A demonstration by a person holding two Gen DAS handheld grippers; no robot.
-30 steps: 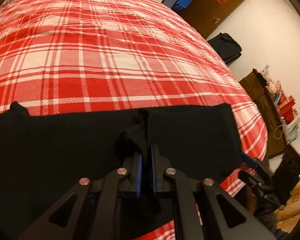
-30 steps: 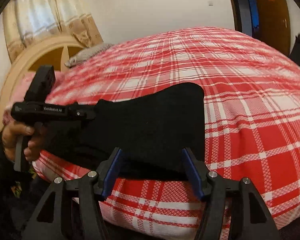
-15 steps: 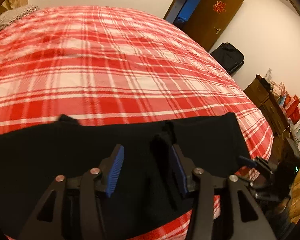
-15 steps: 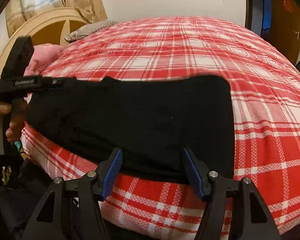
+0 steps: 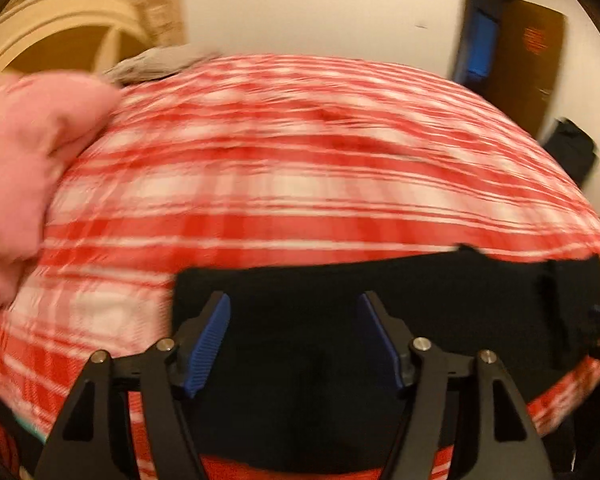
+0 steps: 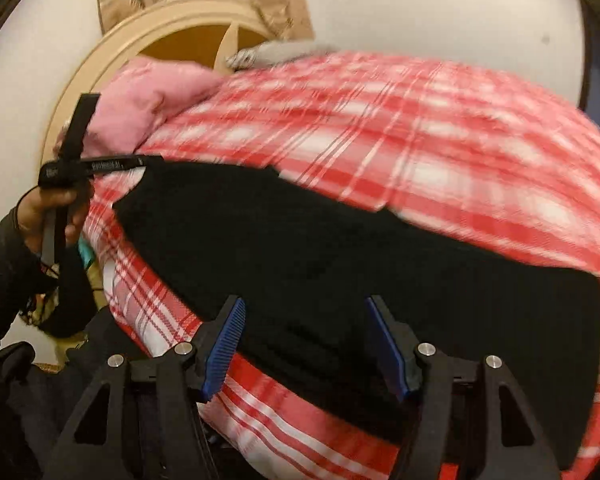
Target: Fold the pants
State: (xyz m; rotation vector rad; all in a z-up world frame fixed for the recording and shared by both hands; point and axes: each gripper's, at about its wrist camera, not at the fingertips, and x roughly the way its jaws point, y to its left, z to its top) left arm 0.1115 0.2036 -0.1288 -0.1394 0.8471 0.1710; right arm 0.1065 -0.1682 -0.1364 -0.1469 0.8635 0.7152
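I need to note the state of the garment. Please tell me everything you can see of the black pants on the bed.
The black pants are a plain, dark, soft-looking cloth, laid flat in a long band along the near edge of the red plaid bedspread. No seams or pockets can be made out. The left gripper and right gripper are both open above it; neither holds the cloth.

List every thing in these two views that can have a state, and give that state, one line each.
left gripper: open, holding nothing, above the pants.
right gripper: open, holding nothing.
black pants: lying flat along the near edge of the bed, released.
plaid bedspread: spread over the bed.
pink pillow: resting at the headboard end.
door: open.
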